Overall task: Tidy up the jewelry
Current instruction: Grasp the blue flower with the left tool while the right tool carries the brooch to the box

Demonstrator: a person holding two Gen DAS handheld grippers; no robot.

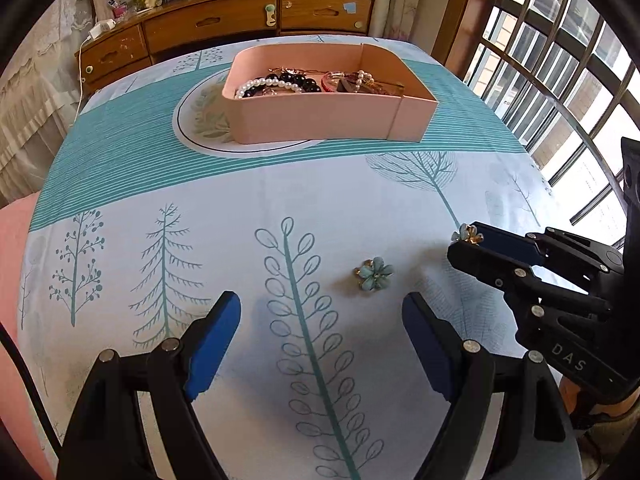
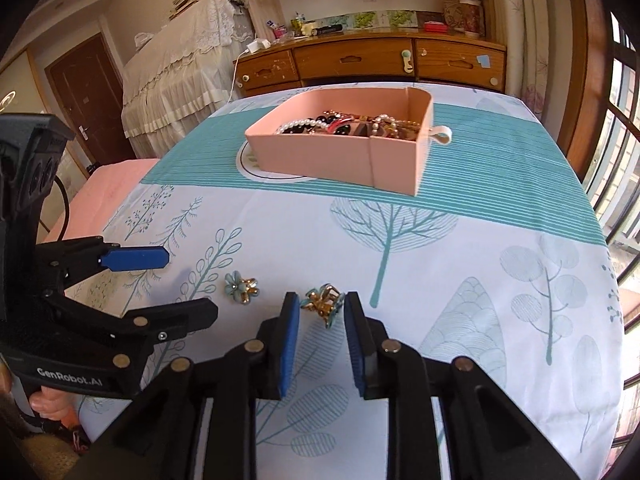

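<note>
A teal flower clip point(image 1: 373, 273) lies on the printed tablecloth just ahead of my open, empty left gripper point(image 1: 322, 312); it also shows in the right wrist view point(image 2: 241, 287). My right gripper point(image 2: 322, 304) is shut on a second teal and gold flower clip point(image 2: 323, 303), held at the fingertips; from the left wrist view that clip point(image 1: 466, 234) sticks out at the tip of the right gripper point(image 1: 470, 240). A pink box point(image 1: 328, 116) holding pearl and black bead jewelry sits at the far middle of the table, also seen in the right wrist view point(image 2: 340, 160).
A round white mat point(image 1: 188, 120) lies under the box. The box has a small pull loop point(image 2: 442, 135) on its right side. A wooden dresser point(image 1: 224, 28) stands behind the table, a barred window point(image 1: 560, 80) to the right, a pink cushion point(image 1: 12, 280) at left.
</note>
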